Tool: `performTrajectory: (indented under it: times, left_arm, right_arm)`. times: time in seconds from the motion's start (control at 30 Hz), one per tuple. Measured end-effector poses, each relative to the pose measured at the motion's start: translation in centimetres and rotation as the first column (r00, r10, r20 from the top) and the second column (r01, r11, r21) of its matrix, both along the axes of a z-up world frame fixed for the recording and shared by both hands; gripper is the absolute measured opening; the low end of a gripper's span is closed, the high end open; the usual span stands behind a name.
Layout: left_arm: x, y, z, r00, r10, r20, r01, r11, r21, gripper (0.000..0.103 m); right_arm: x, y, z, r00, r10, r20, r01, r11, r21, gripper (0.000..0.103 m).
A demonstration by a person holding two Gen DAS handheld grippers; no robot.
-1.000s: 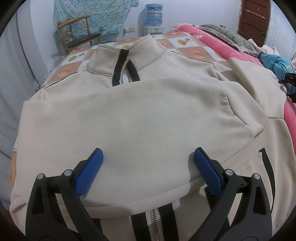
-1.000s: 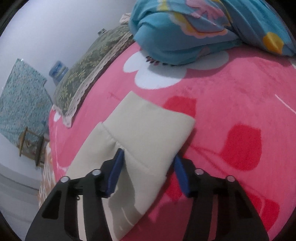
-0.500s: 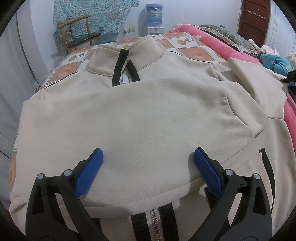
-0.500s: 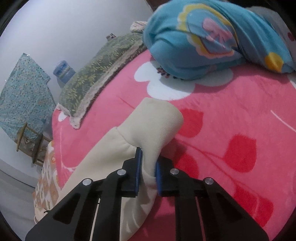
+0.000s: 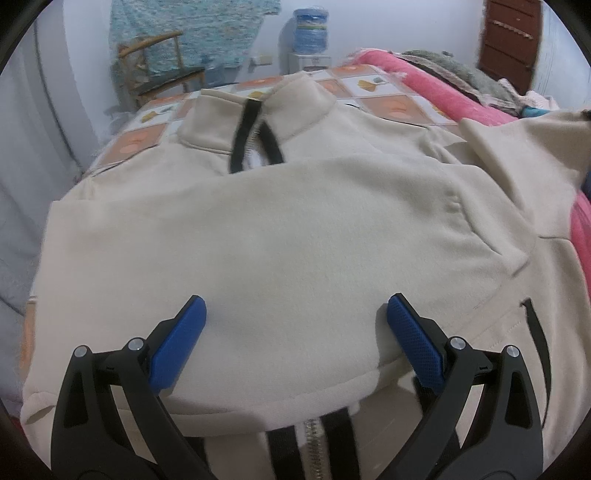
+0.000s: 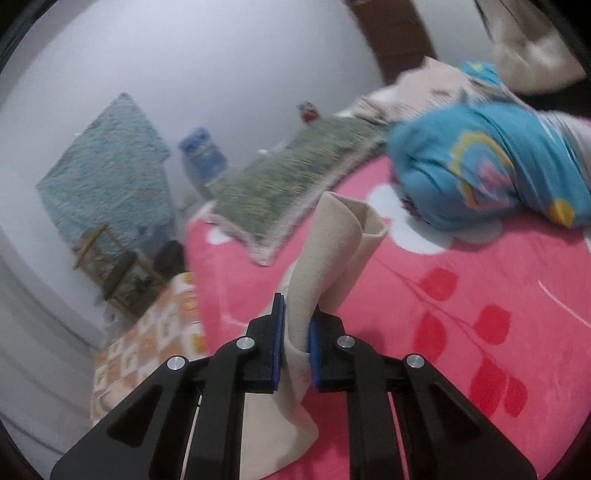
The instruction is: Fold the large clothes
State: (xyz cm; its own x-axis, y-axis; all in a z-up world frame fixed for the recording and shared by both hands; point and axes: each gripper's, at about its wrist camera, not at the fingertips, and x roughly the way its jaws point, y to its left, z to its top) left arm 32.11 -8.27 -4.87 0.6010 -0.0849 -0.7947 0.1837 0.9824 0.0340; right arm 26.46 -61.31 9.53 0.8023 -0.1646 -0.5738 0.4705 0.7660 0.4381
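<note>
A cream zip-up jacket (image 5: 280,236) lies spread on the bed, collar at the far end, with one sleeve folded across its chest. My left gripper (image 5: 295,317) hovers open over that folded sleeve, blue pads wide apart and nothing between them. In the right wrist view my right gripper (image 6: 295,325) is shut on the cuff of the other sleeve (image 6: 332,236), which stands up bunched above the pink blanket (image 6: 461,314). The same lifted sleeve (image 5: 524,155) shows at the right edge of the left wrist view.
A blue patterned bundle (image 6: 487,166) and a green lace-edged pillow (image 6: 295,184) lie on the pink blanket beyond the cuff. A checked orange sheet (image 5: 373,92) covers the bed under the jacket. A wooden chair (image 5: 159,70) and a water bottle (image 5: 310,26) stand by the far wall.
My right gripper shut on the sleeve cuff and lifted it off the pink blanket, rolling as it rose. The left gripper stayed still and open.
</note>
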Motion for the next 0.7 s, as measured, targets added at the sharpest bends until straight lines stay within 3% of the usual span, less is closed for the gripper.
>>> performTrajectory:
  times: [0.07,0.37,0.43,0.7]
  left_arm:
    - [0.0,0.7,0.5,0.998,0.063,0.019,-0.063,0.997,0.037,0.095]
    - [-4.6,7.8,6.2,0.974,0.193,0.115,-0.185,0.98,-0.078,0.093]
    - [-5.2,9.3,6.2,0.971,0.216,0.1,-0.209,0.975,-0.078,0.077]
    - [-5.8,15.7,3.4,0.967,0.253,-0.01,-0.253,0.959,-0.128,0.036]
  right_arm:
    - [-0.2,1.7,1.7,0.999,0.039,0.027,-0.039,0.999,-0.013,0.012]
    - [-0.7,10.8,7.5,0.972,0.217,0.093,-0.208,0.974,-0.094,0.012]
    - [-0.2,13.2,8.1,0.964,0.252,0.087,-0.242,0.964,-0.11,0.012]
    - [2.4,23.2,9.7,0.92,0.384,0.083,-0.37,0.917,-0.148,0.012]
